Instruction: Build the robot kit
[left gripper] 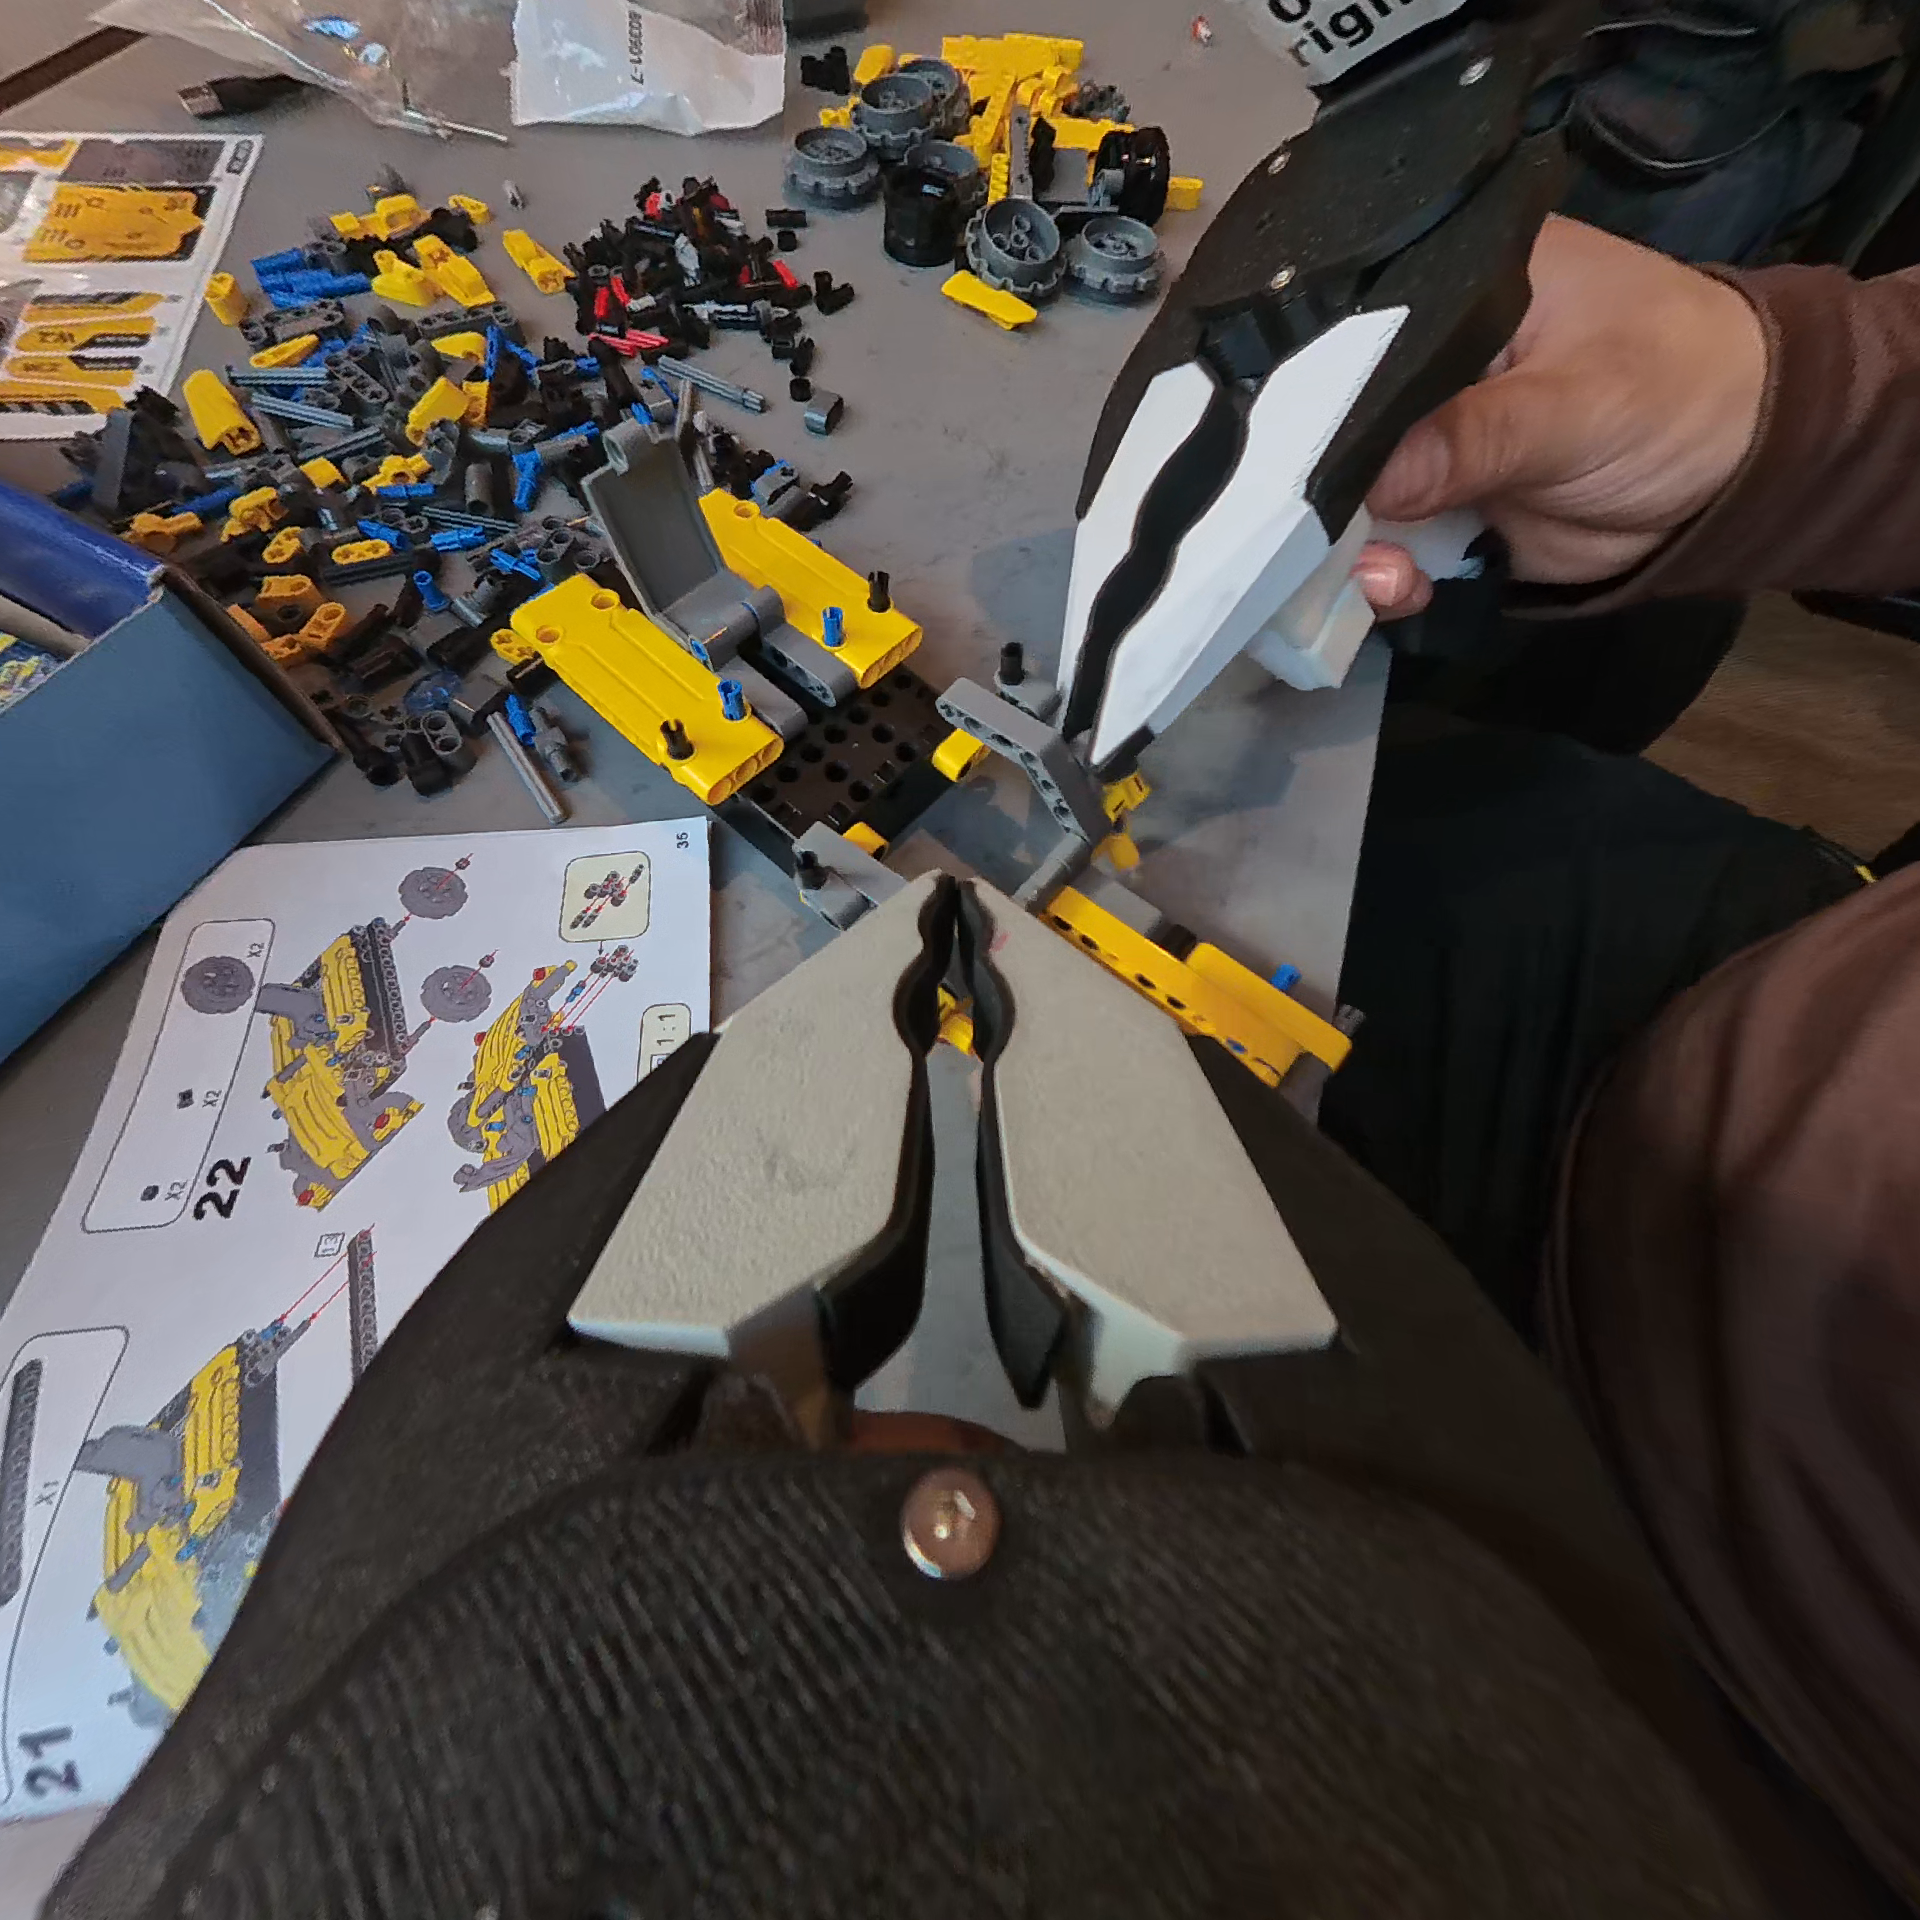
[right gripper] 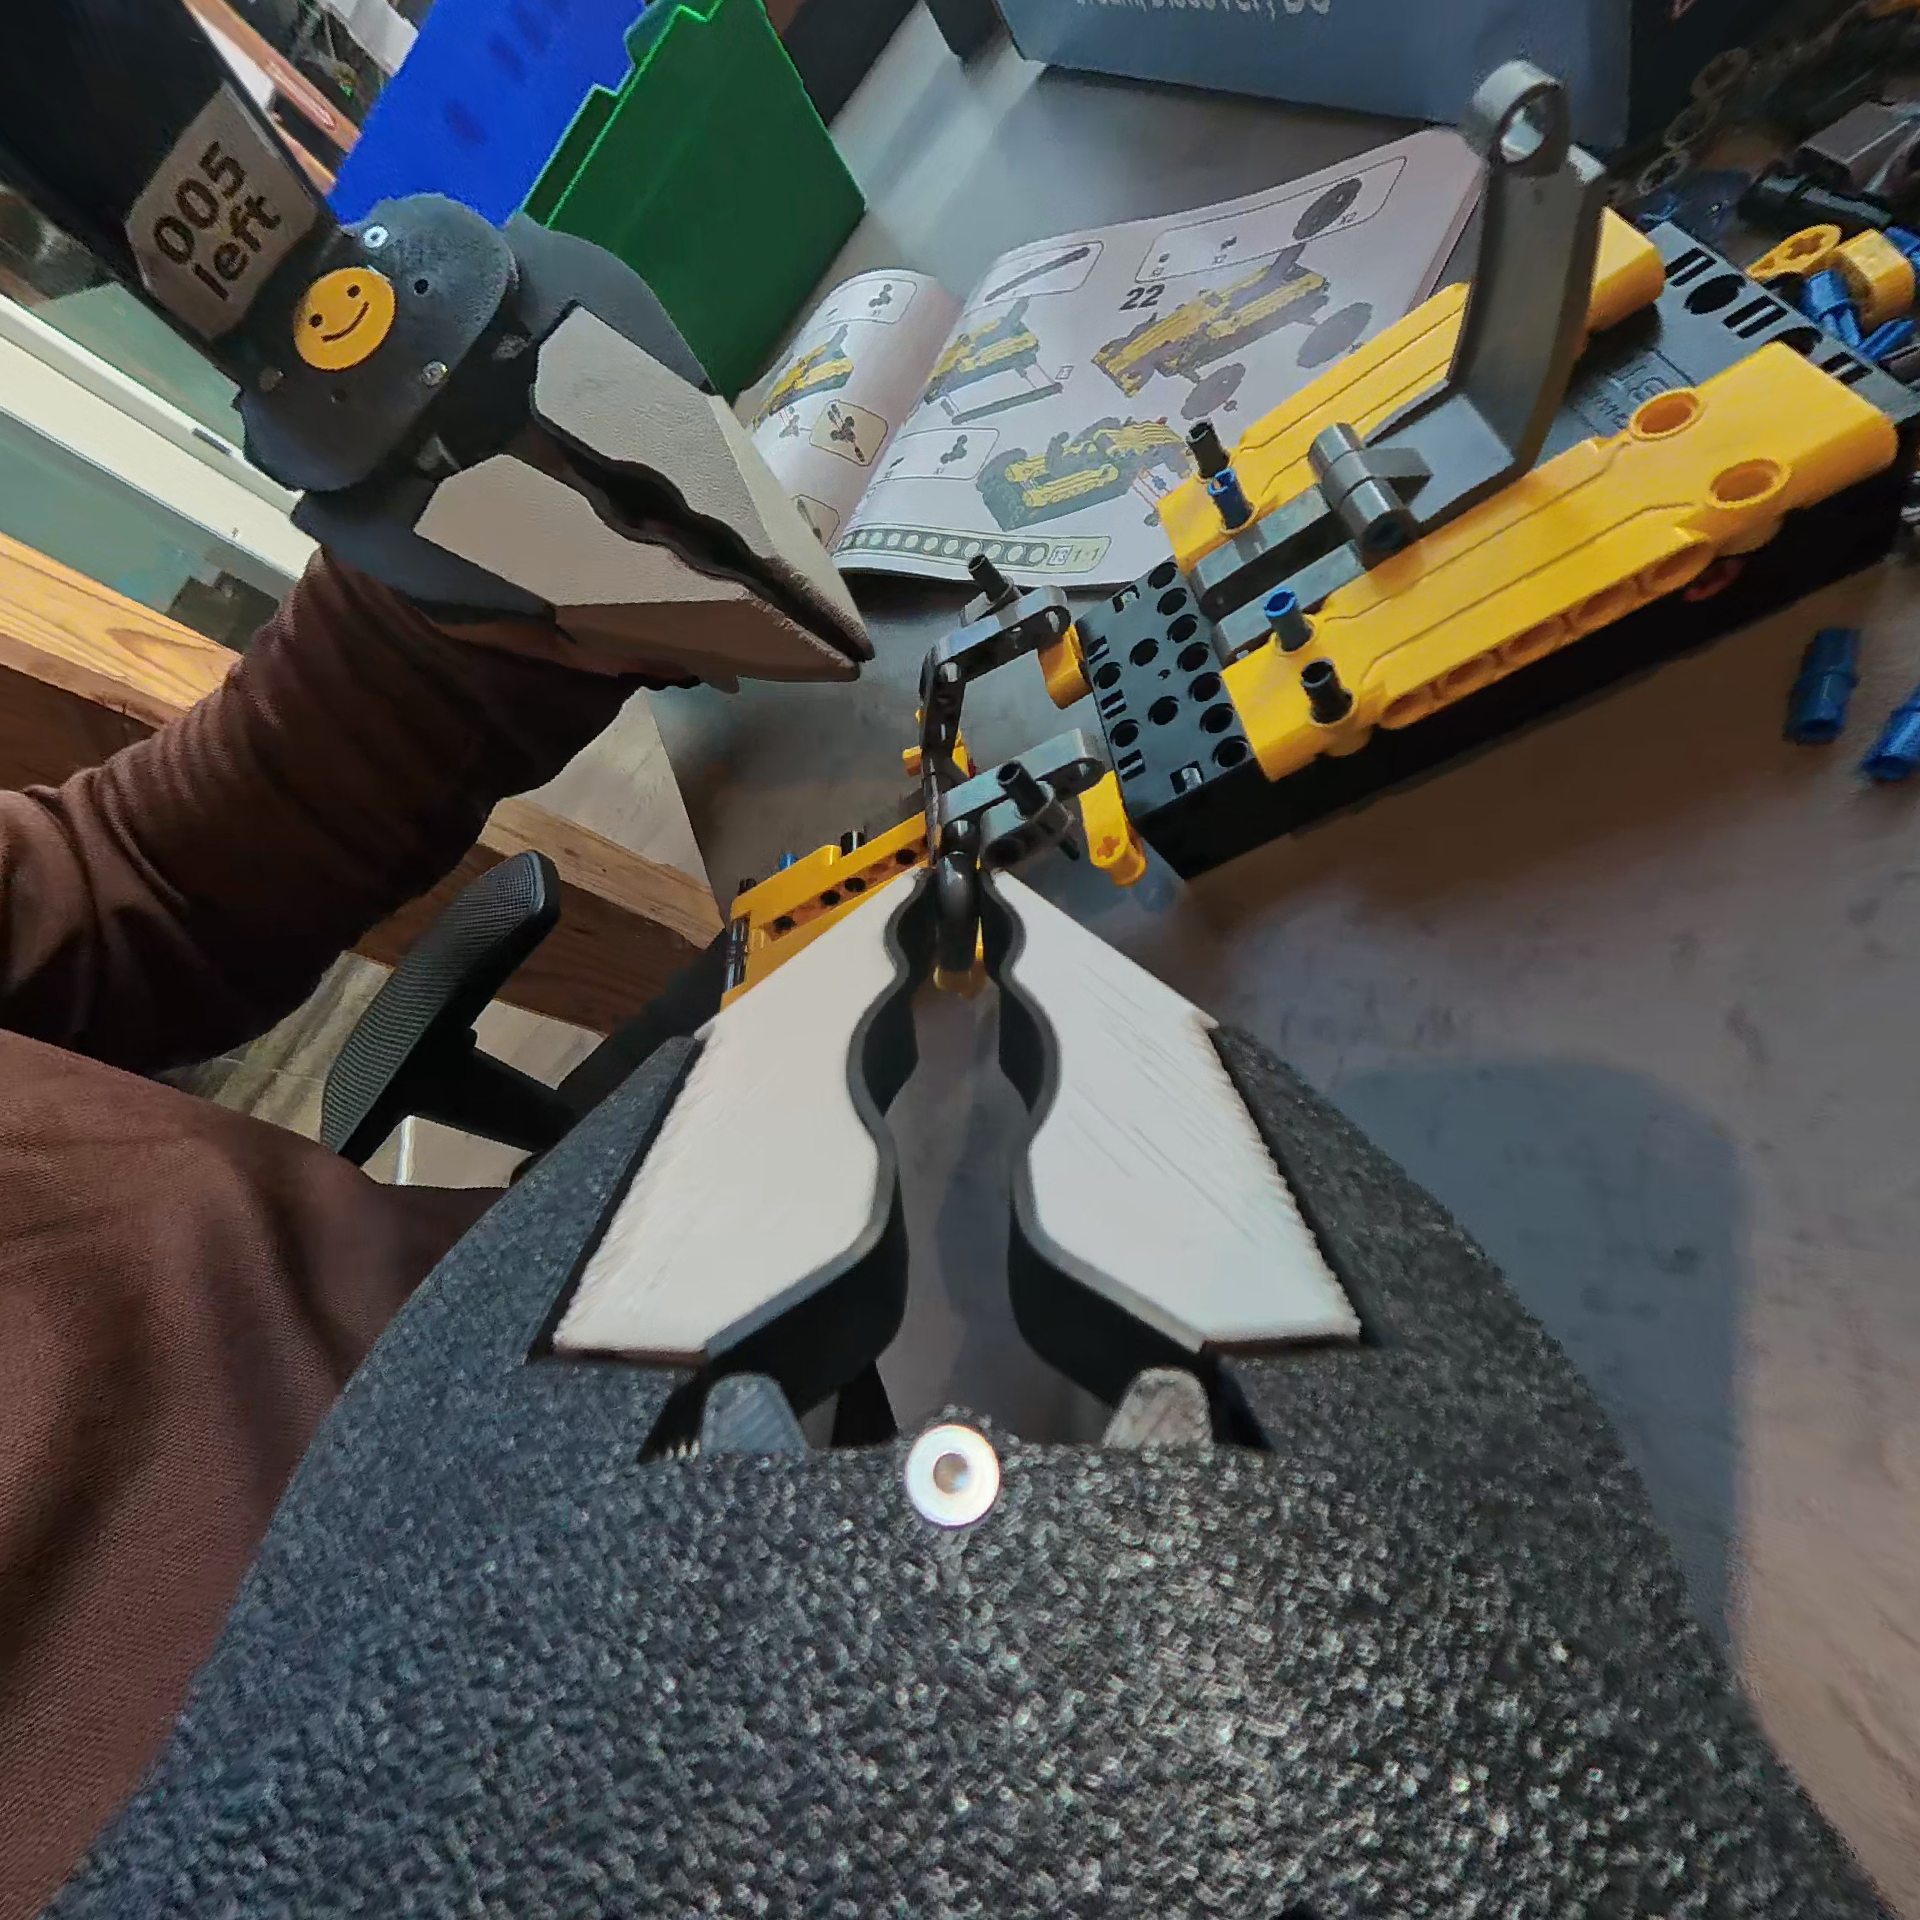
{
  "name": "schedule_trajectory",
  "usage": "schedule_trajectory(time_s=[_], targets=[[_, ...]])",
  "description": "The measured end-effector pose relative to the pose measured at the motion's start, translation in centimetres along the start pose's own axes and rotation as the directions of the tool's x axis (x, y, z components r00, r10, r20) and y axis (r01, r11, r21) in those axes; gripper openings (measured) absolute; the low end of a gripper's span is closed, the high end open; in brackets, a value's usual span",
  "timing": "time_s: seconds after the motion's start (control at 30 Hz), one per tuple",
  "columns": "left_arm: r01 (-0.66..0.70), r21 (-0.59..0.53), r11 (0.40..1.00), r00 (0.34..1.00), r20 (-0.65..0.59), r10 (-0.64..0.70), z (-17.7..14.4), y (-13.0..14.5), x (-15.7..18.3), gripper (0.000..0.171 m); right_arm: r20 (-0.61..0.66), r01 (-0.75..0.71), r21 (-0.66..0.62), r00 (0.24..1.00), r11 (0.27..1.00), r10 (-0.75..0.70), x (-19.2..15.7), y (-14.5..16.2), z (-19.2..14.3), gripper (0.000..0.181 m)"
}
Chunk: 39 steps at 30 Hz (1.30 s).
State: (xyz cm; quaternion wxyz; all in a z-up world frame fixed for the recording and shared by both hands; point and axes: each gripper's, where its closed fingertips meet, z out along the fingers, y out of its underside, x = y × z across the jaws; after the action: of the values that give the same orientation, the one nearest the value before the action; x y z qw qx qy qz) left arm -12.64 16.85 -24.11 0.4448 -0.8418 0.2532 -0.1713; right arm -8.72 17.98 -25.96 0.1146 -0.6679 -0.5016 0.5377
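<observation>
A partly built yellow, black and grey brick vehicle [left gripper: 644,665] lies on the grey table [left gripper: 987,436]; it also shows in the right wrist view [right gripper: 1507,582]. My right gripper [right gripper: 951,899] is shut on a dark grey beam [right gripper: 954,914] at the near end of the model's grey frame [left gripper: 1049,769]. In the left wrist view the right gripper [left gripper: 1091,748] comes down on that frame from the upper right. My left gripper [left gripper: 951,894] is shut and sits just above the model's near end, over a yellow beam [left gripper: 1195,987]. In the right wrist view the left gripper [right gripper: 852,655] hovers beside the frame.
A pile of loose bricks and pins [left gripper: 416,416] and grey wheels [left gripper: 987,208] lie at the back. An open instruction booklet [left gripper: 312,1091] and a blue box [left gripper: 135,748] are at the left. Plastic bags [left gripper: 644,62] lie at the far edge. Green and blue bins [right gripper: 707,187] stand beyond the table. Some 5 centimetres of space lies between my two pairs of fingers.
</observation>
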Motion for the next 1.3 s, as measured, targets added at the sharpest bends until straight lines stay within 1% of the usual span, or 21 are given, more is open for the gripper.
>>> schedule_trajectory(time_s=[0.03,0.1,0.17,0.23,0.3,0.37,0.43,0.53,0.63,0.7,0.77,0.87,0.97,1.03,1.1,1.17,1.23,1.3], targets=[[-0.013,-0.001,1.0,1.0,0.017,0.013,-0.1,-0.2,0.2,0.0,-0.008,0.008,-0.003,1.0,1.0,-0.008,0.1,0.0,-0.1,0.004],[-0.056,-0.003,0.998,0.997,0.053,0.057,-0.3,-1.0,0.6,0.012,-0.032,0.015,-0.01,0.999,1.0,-0.015,0.4,-0.1,-0.2,0.004],[-0.115,-0.029,0.993,0.989,0.094,0.117,0.0,-1.7,0.8,0.021,-0.039,-0.001,-0.018,0.999,1.0,0.0,0.8,-0.2,-0.2,0.005],[-0.136,-0.089,0.987,0.985,0.098,0.145,0.9,-1.9,1.3,0.026,-0.033,-0.022,-0.024,0.999,0.999,0.022,0.9,-0.2,-0.1,0.006],[-0.167,-0.178,0.97,0.975,0.12,0.189,1.7,-1.3,1.2,0.032,-0.029,-0.027,-0.024,0.999,0.999,0.026,0.9,-0.1,-0.1,0.006],[-0.239,-0.22,0.946,0.947,0.165,0.278,1.7,-1.0,0.8,0.032,-0.028,-0.011,-0.029,1.0,1.0,0.011,0.6,0.1,-0.2,0.007],[-0.277,-0.221,0.935,0.929,0.186,0.319,1.4,-1.2,0.5,0.031,-0.035,0.008,-0.046,0.999,0.999,-0.01,0.6,0.5,-0.2,0.006],[-0.3,-0.187,0.935,0.932,0.152,0.329,1.7,-1.6,0.6,0.03,-0.04,0.006,-0.044,0.999,0.999,-0.008,0.7,0.4,-0.1,0.006],[-0.331,-0.221,0.917,0.927,0.104,0.36,3.0,-1.5,0.5,0.028,-0.036,0.002,-0.048,0.999,0.999,-0.004,0.7,0.3,0.0,0.005],[-0.31,-0.244,0.919,0.943,0.048,0.33,3.9,-1.4,0.8,0.024,-0.046,0.015,-0.049,0.999,0.999,-0.017,0.7,0.4,-0.1,0.005],[-0.303,-0.27,0.914,0.95,-0.007,0.313,4.2,-1.2,1.2,0.025,-0.054,0.03,-0.05,0.998,0.998,-0.033,0.6,0.4,-0.1,0.006],[-0.344,-0.278,0.897,0.935,-0.011,0.355,4.0,-1.6,0.6,0.026,-0.04,0.057,-0.039,0.998,0.998,-0.058,0.3,0.3,-0.9,0.015],[-0.332,-0.273,0.903,0.941,-0.022,0.339,3.4,-2.2,0.2,0.026,-0.059,0.098,-0.004,0.993,0.995,-0.098,1.0,-0.2,-2.6,0.018],[-0.324,-0.266,0.908,0.945,-0.036,0.326,3.3,-2.5,0.2,0.025,-0.126,0.162,-0.05,0.978,0.986,-0.167,2.5,-0.2,-3.4,0.017],[-0.299,-0.289,0.91,0.954,-0.05,0.297,3.5,-2.3,0.3,0.024,-0.175,0.241,-0.099,0.951,0.965,-0.256,3.5,-0.4,-3.4,0.014],[-0.248,-0.303,0.92,0.969,-0.072,0.237,3.9,-2.3,0.8,0.025,-0.168,0.317,-0.129,0.927,0.94,-0.336,3.4,-0.7,-2.7,0.015],[-0.171,-0.269,0.948,0.983,-0.112,0.146,4.1,-3.1,1.5,0.024,-0.138,0.381,-0.165,0.905,0.91,-0.403,3.1,-0.7,-1.8,0.015],[-0.139,-0.281,0.95,0.989,-0.083,0.12,4.0,-3.4,0.8,0.023,-0.131,0.426,-0.214,0.879,0.879,-0.458,3.6,-0.3,-1.3,0.016]])
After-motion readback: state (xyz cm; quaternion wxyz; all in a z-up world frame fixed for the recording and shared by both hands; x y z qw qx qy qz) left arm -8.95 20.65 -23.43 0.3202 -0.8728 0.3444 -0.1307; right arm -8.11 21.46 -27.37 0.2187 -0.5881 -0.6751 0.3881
